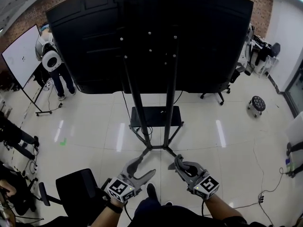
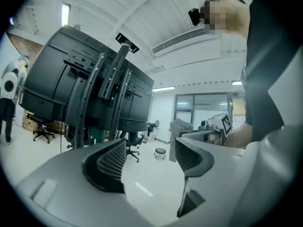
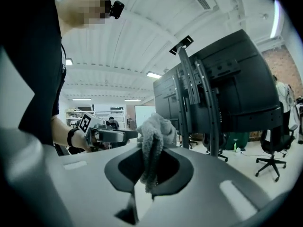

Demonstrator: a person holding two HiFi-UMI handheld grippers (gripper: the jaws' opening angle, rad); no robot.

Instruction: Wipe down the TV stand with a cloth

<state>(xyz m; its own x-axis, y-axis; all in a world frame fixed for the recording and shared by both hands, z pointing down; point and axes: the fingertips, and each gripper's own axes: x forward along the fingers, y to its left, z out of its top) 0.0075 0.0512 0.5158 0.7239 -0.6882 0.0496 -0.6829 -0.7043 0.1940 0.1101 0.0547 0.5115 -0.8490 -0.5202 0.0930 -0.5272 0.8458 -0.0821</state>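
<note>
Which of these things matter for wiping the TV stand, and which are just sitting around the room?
For the job: TV stand, cloth clamped in the right gripper, open left gripper.
Just around: whiteboard, round stool, office chair, person standing by.

— What colours do you get?
— I see a grey cloth (image 3: 154,136), a black stand (image 1: 156,117), a white floor (image 1: 94,126), a red brick wall (image 1: 262,6).
— And the tools?
— Left gripper (image 1: 147,165) and right gripper (image 1: 180,163) grey, cubes (image 1: 120,189) black-and-white squares.
</note>
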